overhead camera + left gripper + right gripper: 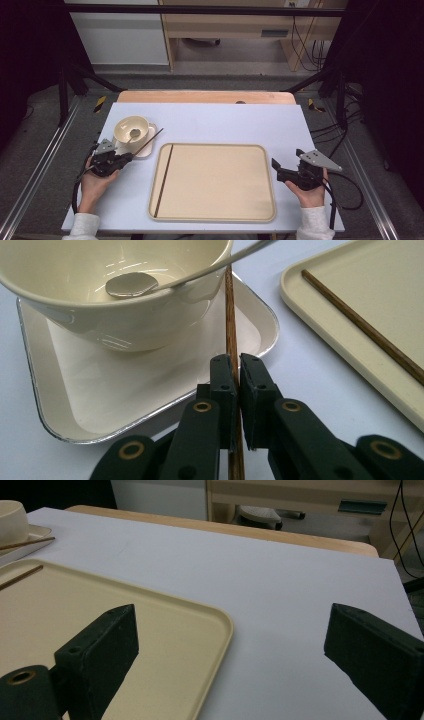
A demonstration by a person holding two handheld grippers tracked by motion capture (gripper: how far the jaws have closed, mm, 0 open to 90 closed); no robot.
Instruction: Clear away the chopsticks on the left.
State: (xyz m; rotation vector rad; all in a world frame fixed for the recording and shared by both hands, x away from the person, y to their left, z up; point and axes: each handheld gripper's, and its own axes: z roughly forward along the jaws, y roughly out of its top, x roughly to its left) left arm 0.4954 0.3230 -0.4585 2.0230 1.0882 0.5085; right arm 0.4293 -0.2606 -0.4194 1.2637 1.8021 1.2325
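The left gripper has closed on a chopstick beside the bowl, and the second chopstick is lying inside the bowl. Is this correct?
Not quite. The second chopstick lies on the beige tray, along its left edge, as the high view shows. What rests inside the bowl is a metal spoon. The rest holds: the left gripper is closed on a chopstick beside the bowl.

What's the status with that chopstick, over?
Left gripper shut on chopstick beside bowl. Right gripper open, idle. Second chopstick on tray. Path clear.
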